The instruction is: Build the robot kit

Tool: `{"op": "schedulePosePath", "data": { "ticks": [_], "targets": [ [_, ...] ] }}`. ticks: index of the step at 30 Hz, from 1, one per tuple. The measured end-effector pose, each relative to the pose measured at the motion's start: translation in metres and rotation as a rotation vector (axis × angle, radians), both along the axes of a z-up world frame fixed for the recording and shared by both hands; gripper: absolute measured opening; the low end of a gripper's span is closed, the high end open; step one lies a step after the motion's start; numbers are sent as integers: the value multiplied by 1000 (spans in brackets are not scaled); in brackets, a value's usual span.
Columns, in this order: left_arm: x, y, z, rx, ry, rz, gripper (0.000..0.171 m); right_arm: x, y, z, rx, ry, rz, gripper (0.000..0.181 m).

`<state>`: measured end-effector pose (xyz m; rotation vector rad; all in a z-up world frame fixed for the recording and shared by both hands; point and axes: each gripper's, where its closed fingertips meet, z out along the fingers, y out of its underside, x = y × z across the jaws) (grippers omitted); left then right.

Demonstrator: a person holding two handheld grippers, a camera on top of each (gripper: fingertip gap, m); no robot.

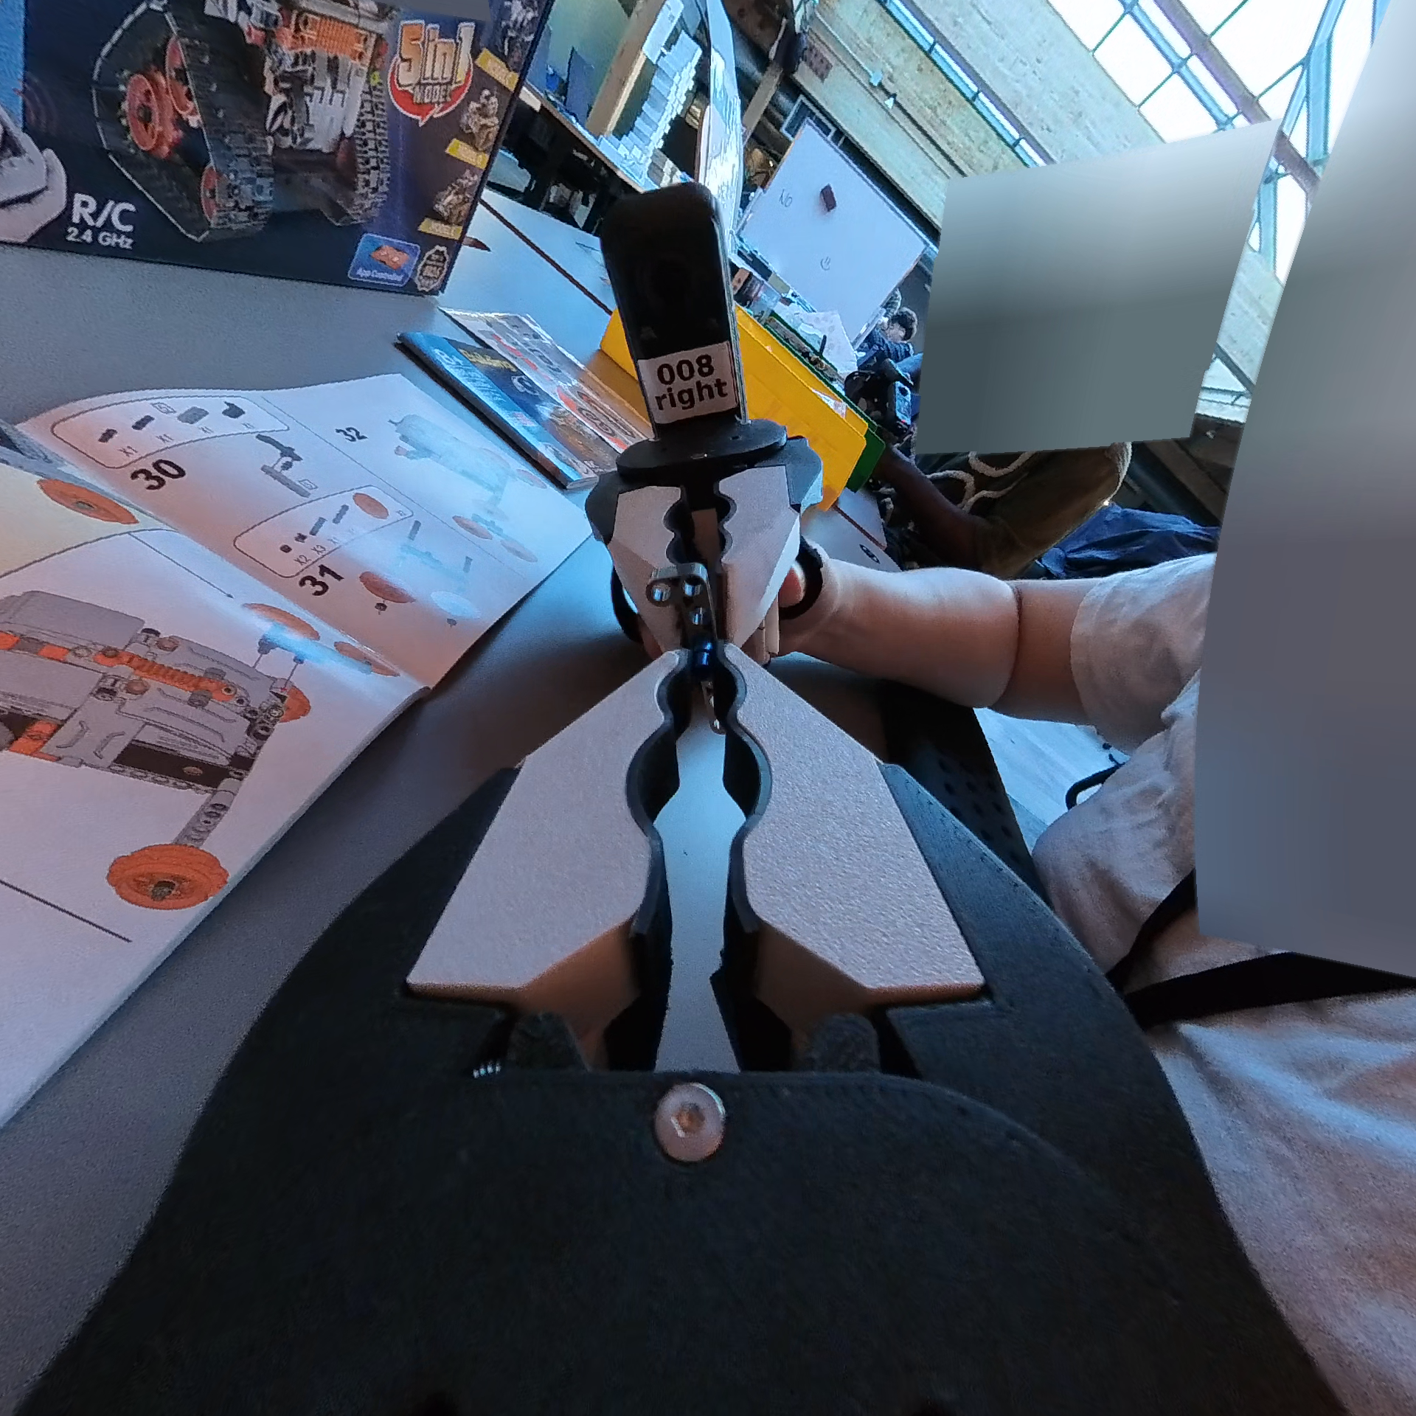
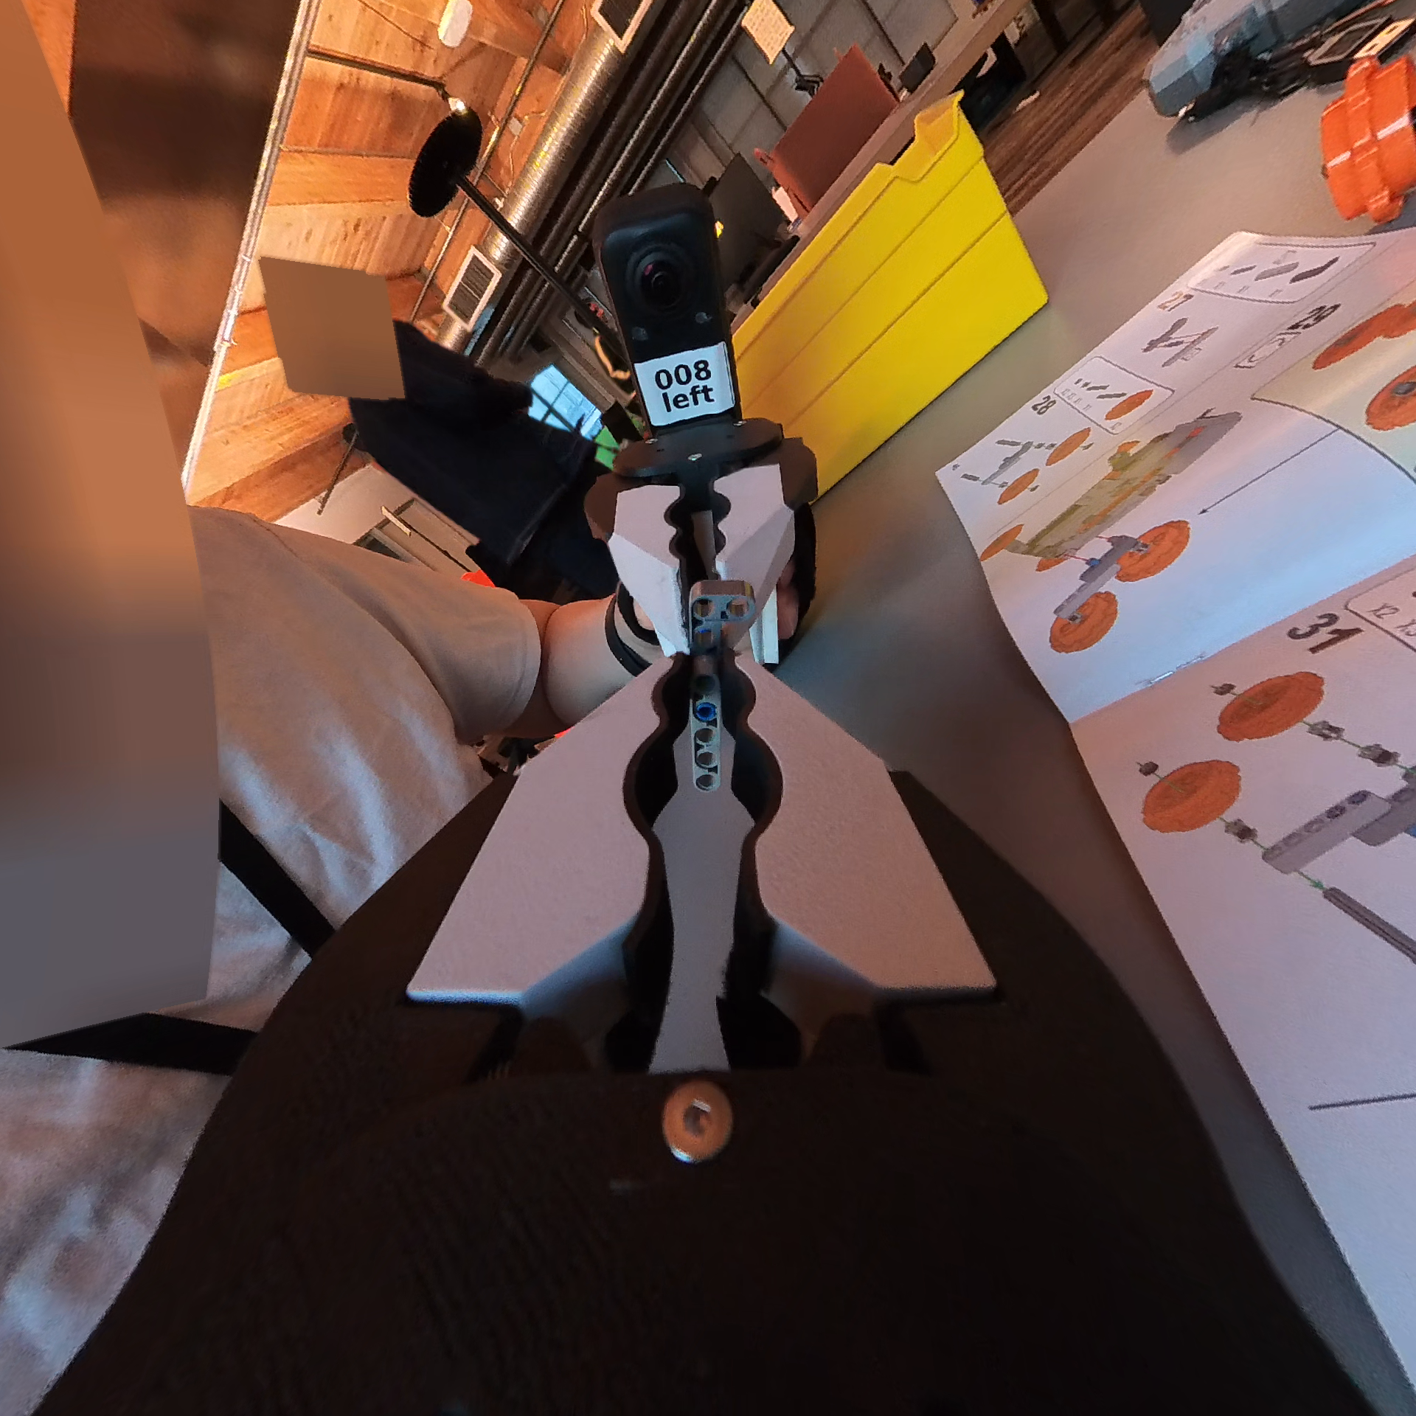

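My two grippers face each other tip to tip above a grey table (image 1: pixel 230 322). Between them is a thin grey toy beam with a row of holes and a bent end (image 1: pixel 678 594). A blue pin (image 1: pixel 701 663) sits in one of its holes. My left gripper (image 1: pixel 701 667) is closed on the beam right at the blue pin. In the right wrist view my right gripper (image 2: pixel 703 670) is closed on the same beam (image 2: pixel 703 755), whose lower holes and blue pin (image 2: pixel 703 711) show in the gap between its fingers. The bent end (image 2: pixel 720 611) sticks out in front of the left gripper.
An open building-instruction booklet (image 1: pixel 230 575) lies on the table beside the grippers. A toy kit box (image 1: pixel 253 122) stands behind it, with a second booklet (image 1: pixel 529 398) and a yellow bin (image 2: pixel 889 306) nearby. Orange toy parts (image 2: pixel 1371 153) lie farther off. The person's arm (image 1: pixel 919 628) is close. Left and right tips are no more than a few centimetres apart.
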<state>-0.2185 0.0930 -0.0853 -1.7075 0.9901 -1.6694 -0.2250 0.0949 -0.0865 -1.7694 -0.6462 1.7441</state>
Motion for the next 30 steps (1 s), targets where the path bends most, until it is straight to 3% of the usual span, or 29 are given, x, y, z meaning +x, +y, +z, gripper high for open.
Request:
{"op": "schedulePosePath", "data": {
  "ticks": [30],
  "targets": [
    [-1, -8, -9, 26, 62, 8, 1, -4, -7, -10, 43, -88, 25, 5]
  ]
}}
